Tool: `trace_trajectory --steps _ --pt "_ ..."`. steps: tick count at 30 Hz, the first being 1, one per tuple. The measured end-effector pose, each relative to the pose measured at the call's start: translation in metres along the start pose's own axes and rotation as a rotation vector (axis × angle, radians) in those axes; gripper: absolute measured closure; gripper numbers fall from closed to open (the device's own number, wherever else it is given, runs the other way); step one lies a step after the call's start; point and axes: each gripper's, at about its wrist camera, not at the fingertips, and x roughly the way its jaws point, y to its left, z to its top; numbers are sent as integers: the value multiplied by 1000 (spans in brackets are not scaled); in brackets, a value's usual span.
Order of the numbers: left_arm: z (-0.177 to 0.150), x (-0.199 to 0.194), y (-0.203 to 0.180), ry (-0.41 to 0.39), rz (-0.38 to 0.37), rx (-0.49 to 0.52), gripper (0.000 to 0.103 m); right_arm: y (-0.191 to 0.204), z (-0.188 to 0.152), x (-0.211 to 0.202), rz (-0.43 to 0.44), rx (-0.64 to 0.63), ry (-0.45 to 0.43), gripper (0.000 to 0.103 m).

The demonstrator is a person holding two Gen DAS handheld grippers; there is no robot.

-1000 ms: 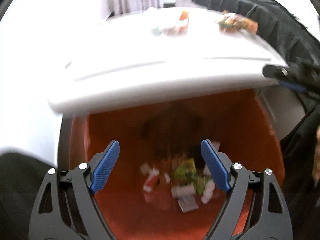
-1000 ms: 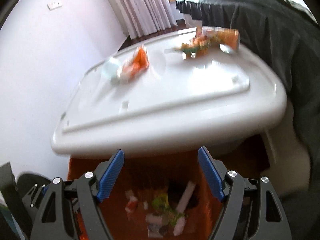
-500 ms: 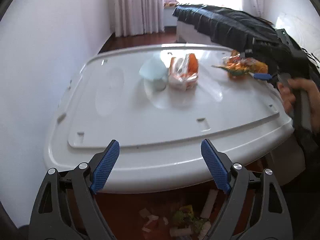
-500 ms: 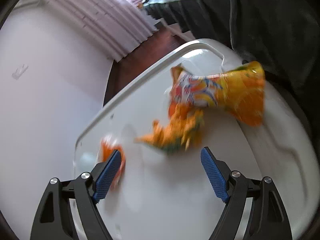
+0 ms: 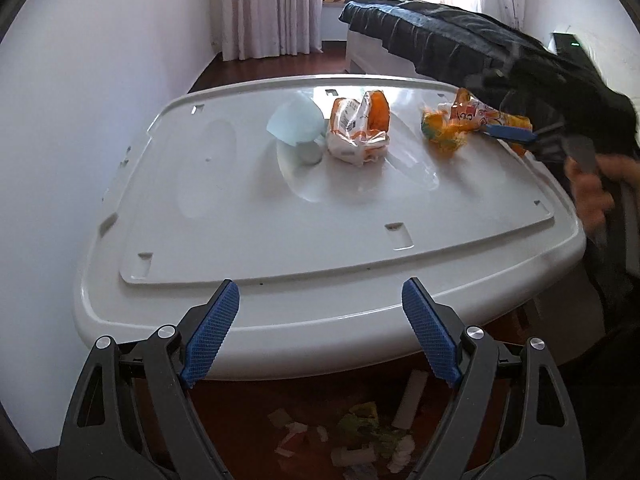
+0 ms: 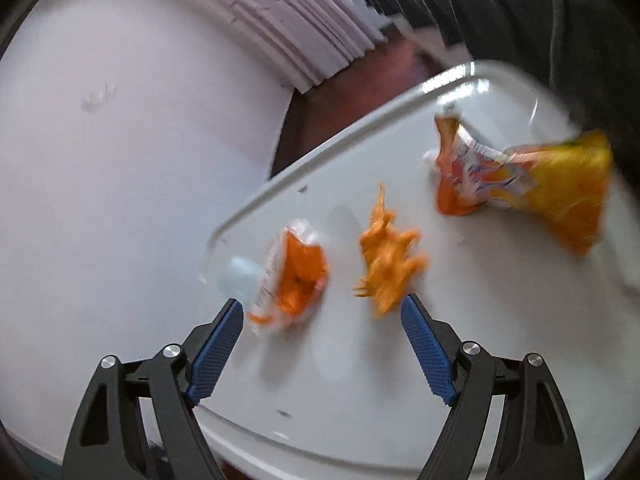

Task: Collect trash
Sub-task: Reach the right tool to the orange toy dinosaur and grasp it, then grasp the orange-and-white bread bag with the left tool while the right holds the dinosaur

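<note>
On the glossy white plastic desk point(image 5: 224, 216), upper centre of the left view, lie a pale blue paper cup point(image 5: 295, 125), an orange-and-white snack wrapper point(image 5: 357, 131) and, further right, a crumpled yellow-orange chip bag point(image 5: 472, 118). The left tongs point(image 5: 320, 332) gape wide and empty at the bottom. The right tongs point(image 6: 322, 342), equally wide, hold nothing above the wrapper.

Right hand-held gripper point(image 6: 322, 328) swung from bin to wrappers point(image 6: 386, 260) on lid point(image 6: 360, 420)
</note>
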Motion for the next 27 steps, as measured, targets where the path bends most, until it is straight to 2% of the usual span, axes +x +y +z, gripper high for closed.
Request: trace_trajectory --steps 4,7,12,16,17,18,20,22,27 --pt "-1 2 1 22 -24 -28 21 15 2 -5 -267 -179 -51 23" --pt "-2 2 0 20 -14 -29 21 23 4 18 -330 -224 -18 23" --pt "-1 0 -1 1 15 -13 21 31 12 61 -423 -202 -26 23" --pt "1 -2 1 -2 4 -23 21 37 12 104 -588 -280 14 24" --pt "1 -3 1 -9 5 -24 21 35 9 113 -632 -290 36 26" --pt "2 -5 2 -15 6 -24 21 30 5 121 -658 -285 62 36" --pt "3 -8 3 -24 -2 -32 21 27 -4 114 -659 -285 10 43" --pt "4 -11 5 -32 -14 -44 21 29 -8 111 -662 -298 3 50" --pt "5 -15 9 -41 -27 -58 21 32 -13 83 -561 -261 11 50"
